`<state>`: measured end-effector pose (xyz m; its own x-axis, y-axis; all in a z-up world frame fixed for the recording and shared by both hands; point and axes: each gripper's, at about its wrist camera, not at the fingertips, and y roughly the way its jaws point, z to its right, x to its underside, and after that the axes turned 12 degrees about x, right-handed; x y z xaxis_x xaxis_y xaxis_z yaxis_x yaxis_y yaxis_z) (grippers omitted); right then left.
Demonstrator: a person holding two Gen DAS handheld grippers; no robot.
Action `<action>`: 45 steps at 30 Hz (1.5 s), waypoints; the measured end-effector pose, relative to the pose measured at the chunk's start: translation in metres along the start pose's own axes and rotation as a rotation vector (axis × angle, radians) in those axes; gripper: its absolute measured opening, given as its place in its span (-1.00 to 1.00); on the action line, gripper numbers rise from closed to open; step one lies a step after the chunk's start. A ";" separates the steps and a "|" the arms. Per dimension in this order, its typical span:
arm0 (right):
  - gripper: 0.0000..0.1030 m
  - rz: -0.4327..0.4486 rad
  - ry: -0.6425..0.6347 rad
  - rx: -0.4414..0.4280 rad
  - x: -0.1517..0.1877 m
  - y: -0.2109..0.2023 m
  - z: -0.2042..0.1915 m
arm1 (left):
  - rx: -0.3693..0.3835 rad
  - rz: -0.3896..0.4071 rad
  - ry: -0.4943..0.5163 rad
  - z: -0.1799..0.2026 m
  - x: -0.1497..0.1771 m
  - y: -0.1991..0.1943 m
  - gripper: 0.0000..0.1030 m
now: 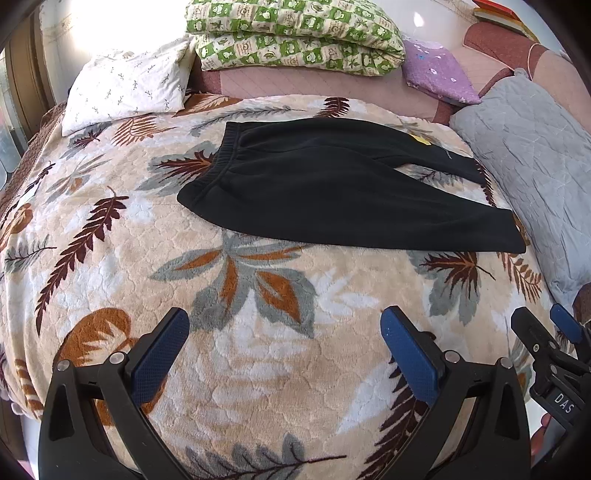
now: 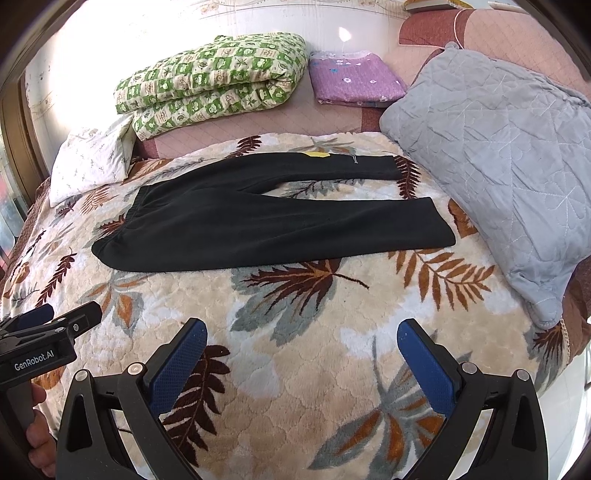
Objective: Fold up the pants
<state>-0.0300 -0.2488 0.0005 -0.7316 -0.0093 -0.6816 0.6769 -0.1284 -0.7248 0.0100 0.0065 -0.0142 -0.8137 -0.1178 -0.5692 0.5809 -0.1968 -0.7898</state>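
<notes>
The black pants (image 1: 332,184) lie flat on the leaf-patterned blanket (image 1: 258,369) that covers the bed. The waistband (image 1: 221,155) is on the left side, and the two legs go to the right, a little spread, so that a strip of blanket shows between them. The far leg has a small yellow tag (image 2: 316,154) near its upper edge. The ends of the legs are close to the grey quilted pillow (image 2: 498,166), but do not touch it.

The left gripper (image 1: 284,332) is above the near part of the blanket, well apart from the pants; its two blue fingers stand wide apart and hold nothing. The right gripper (image 2: 301,339) is just beside it, also over the blanket, with its fingers apart and nothing between them. Each gripper shows in the corner of the other camera.

Behind the pants there is a white pillow (image 1: 125,88) on the left, a folded green checked quilt (image 1: 295,33) in the middle, and a folded purple cloth (image 2: 354,77) with small flowers to the right of it
</notes>
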 end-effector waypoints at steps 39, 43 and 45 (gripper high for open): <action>0.66 -0.247 0.218 -0.105 -0.248 0.278 0.140 | -0.096 -0.279 -0.082 -0.130 -0.241 0.144 1.00; 0.50 -0.323 0.219 -0.110 -0.258 0.329 0.135 | -0.083 -0.299 -0.114 -0.149 -0.253 0.162 1.00; 0.46 -0.339 0.207 -0.100 -0.260 0.344 0.134 | -0.066 -0.308 -0.141 -0.157 -0.257 0.170 1.00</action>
<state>0.3826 -0.4236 -0.0582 -0.8897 0.2180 -0.4011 0.4124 0.0073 -0.9110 0.3213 0.1560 -0.0379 -0.9431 -0.1966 -0.2682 0.3038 -0.1814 -0.9353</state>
